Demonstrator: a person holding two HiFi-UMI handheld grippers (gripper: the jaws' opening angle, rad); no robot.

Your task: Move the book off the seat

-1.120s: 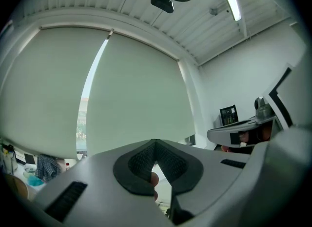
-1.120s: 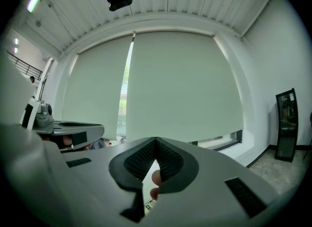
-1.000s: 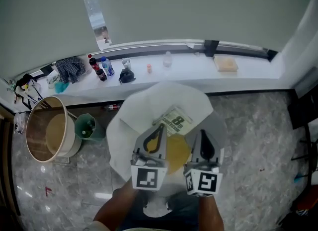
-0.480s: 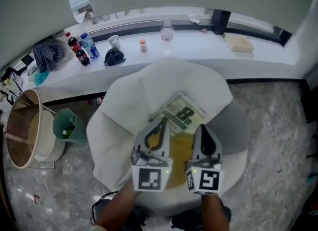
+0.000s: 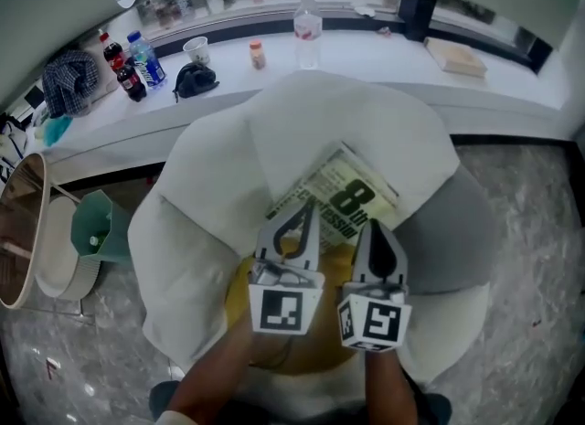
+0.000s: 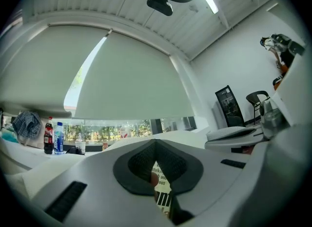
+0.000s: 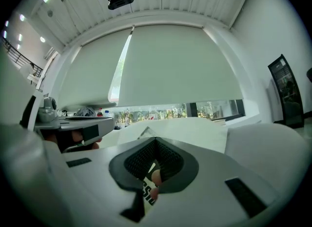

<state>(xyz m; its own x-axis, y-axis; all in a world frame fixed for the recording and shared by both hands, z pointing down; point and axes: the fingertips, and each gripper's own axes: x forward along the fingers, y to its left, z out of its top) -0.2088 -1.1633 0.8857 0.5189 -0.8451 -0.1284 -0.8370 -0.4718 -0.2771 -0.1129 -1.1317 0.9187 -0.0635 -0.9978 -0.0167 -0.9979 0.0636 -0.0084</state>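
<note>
Book (image 5: 343,202) lies open-face on the seat (image 5: 206,195), a white-draped chair, tilted with one corner toward the backrest; large "8" printed on it. Its near end lies over a yellow cushion (image 5: 311,357).

Head view: left gripper (image 5: 305,210) and right gripper (image 5: 373,228) sit side by side over the book's near edge, tips pointing away from the person. Both jaw pairs are pressed together, nothing gripped. Contact with the book: cannot tell from here. Behind the chair runs a white sill (image 5: 384,53) with two drink bottles (image 5: 128,56), a paper cup (image 5: 195,48), a clear bottle (image 5: 308,26) and a flat box (image 5: 462,58). Green bin (image 5: 96,231) on the grey floor left of the chair.

Left gripper view: left gripper (image 6: 156,144) jaws fully closed, pads meeting, empty. Strip of the book's print (image 6: 161,184) shows through the notch below the tips. Right gripper (image 6: 239,135) is just beside it at the right. Blind (image 6: 131,84) and bottles (image 6: 52,138) beyond.

Right gripper view: right gripper (image 7: 156,144) jaws also closed tight, holding nothing. Book print (image 7: 148,193) visible through the notch. Left gripper (image 7: 78,122) alongside at the left, fingers (image 7: 78,136) wrapped under it.
</note>
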